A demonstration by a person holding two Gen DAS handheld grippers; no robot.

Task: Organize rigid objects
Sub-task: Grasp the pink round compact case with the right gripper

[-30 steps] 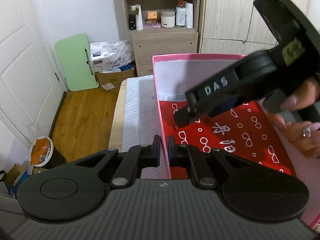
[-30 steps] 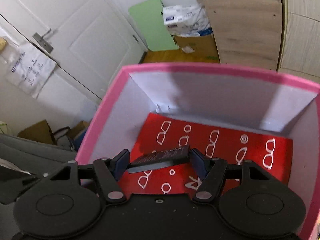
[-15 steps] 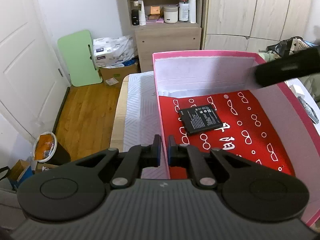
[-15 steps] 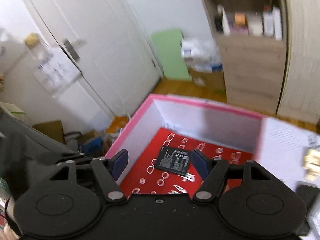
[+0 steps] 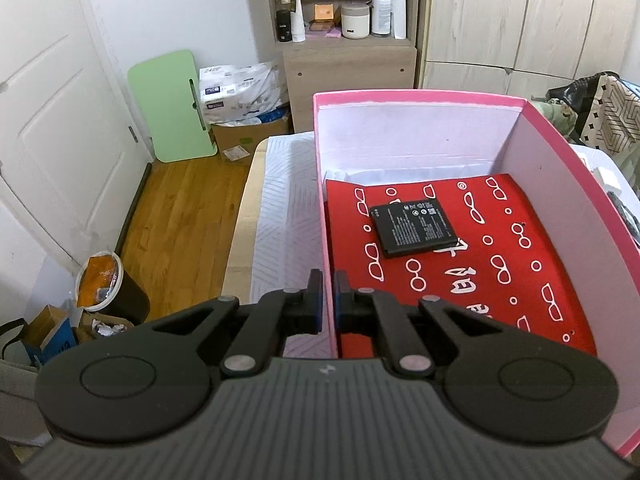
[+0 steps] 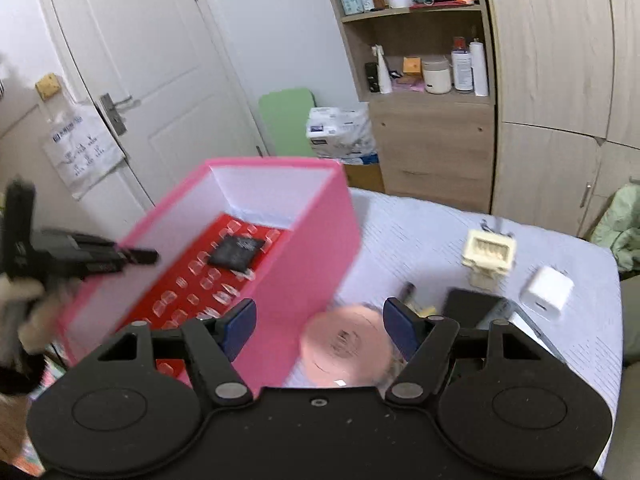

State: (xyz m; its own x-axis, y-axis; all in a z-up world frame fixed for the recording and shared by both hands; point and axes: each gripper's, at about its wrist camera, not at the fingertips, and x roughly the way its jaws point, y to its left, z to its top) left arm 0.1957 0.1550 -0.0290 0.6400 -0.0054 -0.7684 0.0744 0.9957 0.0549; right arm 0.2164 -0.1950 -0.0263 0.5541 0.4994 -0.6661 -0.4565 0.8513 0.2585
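Observation:
A pink box with a red glasses-print lining stands on the table. A flat black battery lies inside it, also seen in the right wrist view. My left gripper is shut on the box's left wall. My right gripper is open and empty, pulled back to the right of the pink box, above a pink tape roll.
On the white tablecloth lie a cream plastic part, a white charger cube, a black flat object and a small dark stick. A shelf unit and wardrobe stand behind.
My right gripper let go of the battery inside the box, then drew back up and to the right, out of the box. My left gripper stayed clamped on the box wall.

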